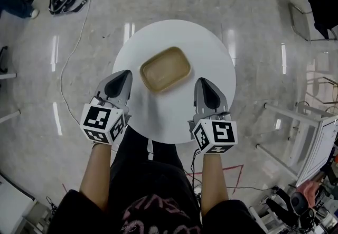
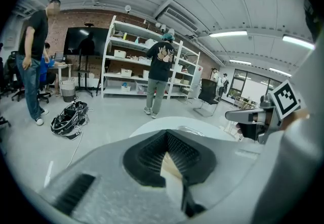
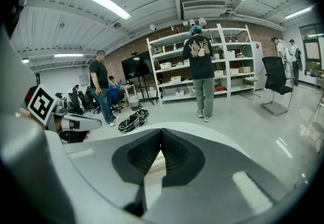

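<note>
Left tool [image 1: 125, 74] over the near left edge of the round white counter [image 1: 174, 119], jaws closed on nothing, right tool [image 1: 201, 82] over the near right edge, likewise closed and empty, tan tray [image 1: 165, 69] mid-counter, just beyond both tips, untouched.

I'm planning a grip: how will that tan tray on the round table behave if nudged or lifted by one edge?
The tray looks shallow and flat-bottomed, so it would probably slide rather than tip or roll. It appears empty and thin-walled, so it is likely light for its size. The white table looks smooth and glossy, so a push may send it skidding.
</note>
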`<state>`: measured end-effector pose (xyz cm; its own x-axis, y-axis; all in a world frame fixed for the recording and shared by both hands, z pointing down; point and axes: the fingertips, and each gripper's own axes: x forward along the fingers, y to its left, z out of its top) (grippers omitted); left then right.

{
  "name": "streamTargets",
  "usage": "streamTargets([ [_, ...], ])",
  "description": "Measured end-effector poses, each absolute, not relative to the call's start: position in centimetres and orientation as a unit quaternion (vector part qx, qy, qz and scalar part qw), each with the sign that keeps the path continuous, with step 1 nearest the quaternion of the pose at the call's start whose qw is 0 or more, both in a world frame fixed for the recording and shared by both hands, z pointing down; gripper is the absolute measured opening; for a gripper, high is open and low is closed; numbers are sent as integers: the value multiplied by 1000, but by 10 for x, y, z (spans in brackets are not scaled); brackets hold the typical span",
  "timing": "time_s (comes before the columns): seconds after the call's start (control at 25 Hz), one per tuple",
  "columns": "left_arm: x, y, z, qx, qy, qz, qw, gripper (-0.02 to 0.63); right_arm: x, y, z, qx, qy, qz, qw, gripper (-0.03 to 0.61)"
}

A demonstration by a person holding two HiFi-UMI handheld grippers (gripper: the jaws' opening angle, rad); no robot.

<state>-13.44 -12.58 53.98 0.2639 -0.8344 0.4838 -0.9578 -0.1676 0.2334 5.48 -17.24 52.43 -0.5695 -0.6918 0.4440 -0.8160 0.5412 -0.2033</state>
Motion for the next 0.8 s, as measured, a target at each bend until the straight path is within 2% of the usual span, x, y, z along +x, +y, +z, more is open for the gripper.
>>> streamTargets([
  [0.48, -145, -133, 567, 753, -588, 109, 273, -3, 44, -181, 552, 438, -858, 211, 163, 17],
  [0.64, -144, -137, 572, 757, -579, 105, 283, 52, 45, -184, 559, 440, -855, 218, 166, 34],
  [0.8, -143, -140, 576, 760, -572, 104, 292, 118, 44, -187, 566, 439, -851, 234, 168, 83],
])
